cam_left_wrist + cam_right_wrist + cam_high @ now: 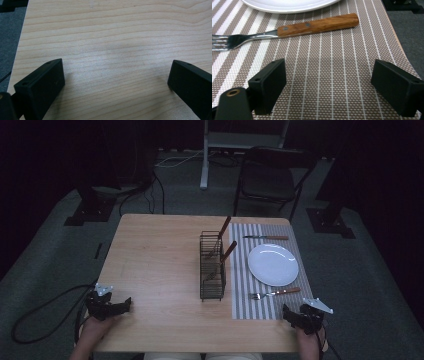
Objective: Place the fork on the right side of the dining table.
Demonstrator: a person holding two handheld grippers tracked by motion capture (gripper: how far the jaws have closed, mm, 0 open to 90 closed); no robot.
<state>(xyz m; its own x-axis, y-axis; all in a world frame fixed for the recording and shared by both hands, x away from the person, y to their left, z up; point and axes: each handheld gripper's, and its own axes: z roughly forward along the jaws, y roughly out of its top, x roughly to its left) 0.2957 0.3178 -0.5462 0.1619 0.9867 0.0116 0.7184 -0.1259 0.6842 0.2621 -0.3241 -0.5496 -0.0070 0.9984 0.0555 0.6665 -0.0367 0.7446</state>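
A wood-handled fork (275, 293) lies on the striped placemat (244, 285) just near of the white plate (273, 264). In the right gripper view the fork (312, 26) lies crosswise a short way beyond my open right gripper (328, 80), whose jaws hover over the placemat (332, 62) with nothing between them. A knife (265, 237) lies beyond the plate. A black wire caddy (212, 270) holds two wood-handled utensils. My right gripper (289, 314) is at the table's near right corner. My left gripper (125, 305) is at the near left corner, open (116, 77) over bare wood.
The wooden table (160, 260) has bare room left of the caddy. The plate's rim (287, 5) lies just past the fork. On the floor, a black chair (270, 175) and a white stand post (204, 165) stand behind the table. Cables (45, 315) trail at left.
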